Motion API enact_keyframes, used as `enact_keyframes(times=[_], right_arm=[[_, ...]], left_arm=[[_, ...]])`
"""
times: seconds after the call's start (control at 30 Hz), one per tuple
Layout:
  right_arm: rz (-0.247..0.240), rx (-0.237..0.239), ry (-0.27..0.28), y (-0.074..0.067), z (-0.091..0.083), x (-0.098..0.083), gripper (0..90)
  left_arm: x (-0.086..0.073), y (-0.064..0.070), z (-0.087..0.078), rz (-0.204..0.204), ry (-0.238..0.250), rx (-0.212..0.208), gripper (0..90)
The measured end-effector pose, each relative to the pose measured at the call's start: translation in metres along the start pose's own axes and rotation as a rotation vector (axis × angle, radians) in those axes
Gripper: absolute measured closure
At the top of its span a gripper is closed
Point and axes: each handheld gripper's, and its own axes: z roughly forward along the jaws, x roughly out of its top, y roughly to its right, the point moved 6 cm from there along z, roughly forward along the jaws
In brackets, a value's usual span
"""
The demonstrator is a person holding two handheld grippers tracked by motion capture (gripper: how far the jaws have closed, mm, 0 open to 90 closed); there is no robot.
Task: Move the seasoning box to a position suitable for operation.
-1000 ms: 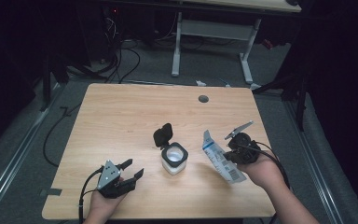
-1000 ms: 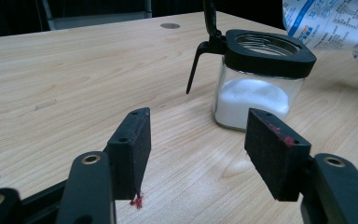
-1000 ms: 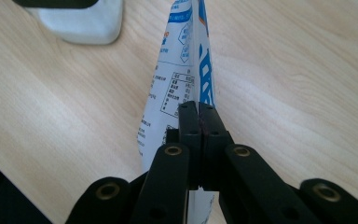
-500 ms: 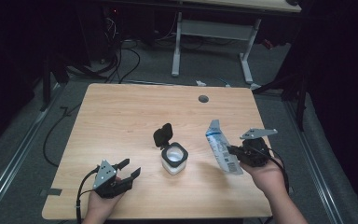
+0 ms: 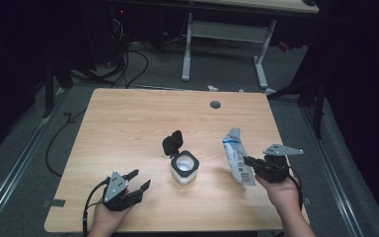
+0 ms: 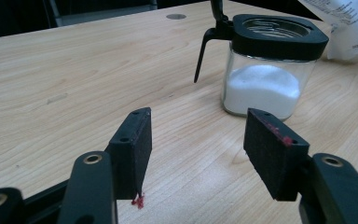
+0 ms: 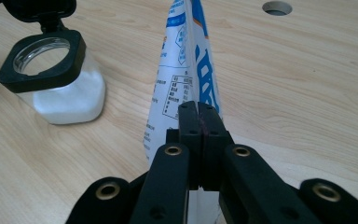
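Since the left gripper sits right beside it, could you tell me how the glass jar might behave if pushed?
The glass jar looks squat and partly filled with white powder, so it would probably slide rather than tip. Its raised flip lid could catch. Glass is likely breakable and smooth.

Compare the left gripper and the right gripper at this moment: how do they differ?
The left gripper has its jaws apart with nothing between them; the right gripper is shut on the white-and-blue pouch. The left gripper sits low over the table; the right gripper holds the pouch upright beside the open jar. Both are hand-held.

Black gripper pads, red-flecked; brass-ringed screw holes.
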Motion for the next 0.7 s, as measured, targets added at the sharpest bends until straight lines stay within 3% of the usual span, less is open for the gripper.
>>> enact_keyframes(times=[0.37,0.7], right_arm=[[0.002,0.0,0.061,-0.003,0.004,-0.007,90.0],[-0.018,-0.037,0.123,-0.01,0.005,-0.008,90.0]], left_arm=[[-0.002,0.001,0.0,0.004,-0.007,-0.004,42.1],[-0.002,0.001,0.001,0.006,-0.01,-0.006,42.1]])
